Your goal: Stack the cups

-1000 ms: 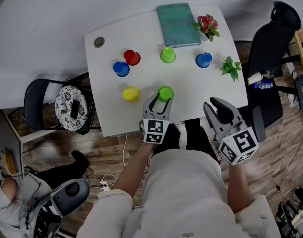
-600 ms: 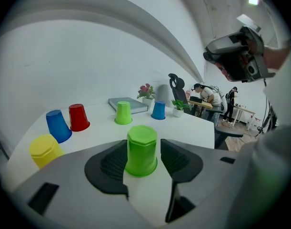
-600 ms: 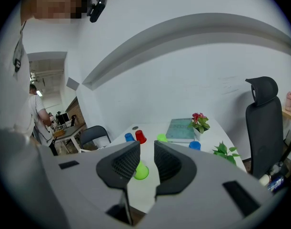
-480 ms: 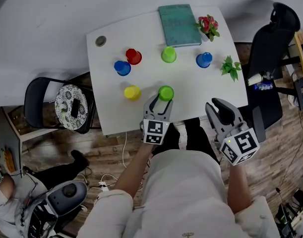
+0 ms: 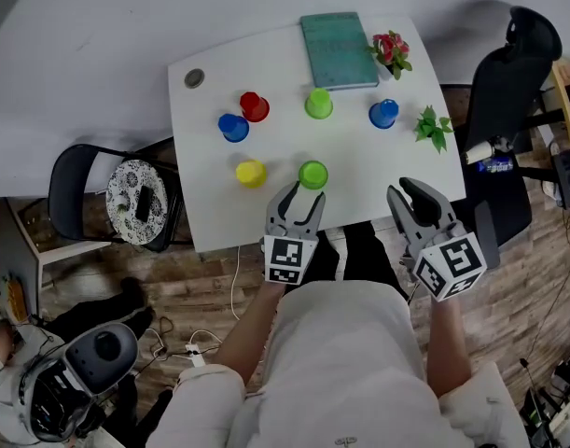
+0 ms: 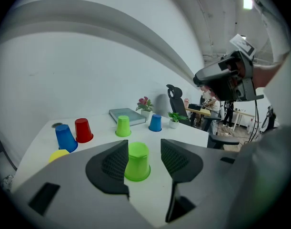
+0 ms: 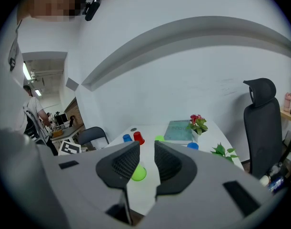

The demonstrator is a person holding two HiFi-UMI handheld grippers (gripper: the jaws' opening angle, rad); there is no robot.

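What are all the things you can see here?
Table: one, white, middle.
Green cups: two, front and back.
Blue cups: two, left and right.
Red cup: one, beside left blue.
Yellow cup: one, front left.
Book: one, teal, far edge.
Flowers: one pot, red, beside book.
Plant: one, green, right edge.
Chairs: two, black, either side.
Left tool: one, grey, jaws just been opening, nothing gripped, front green cup ahead.
Right tool: one, grey, open, empty.

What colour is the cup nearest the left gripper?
Bright green. The cup stands upside down and shows best in the left gripper view.
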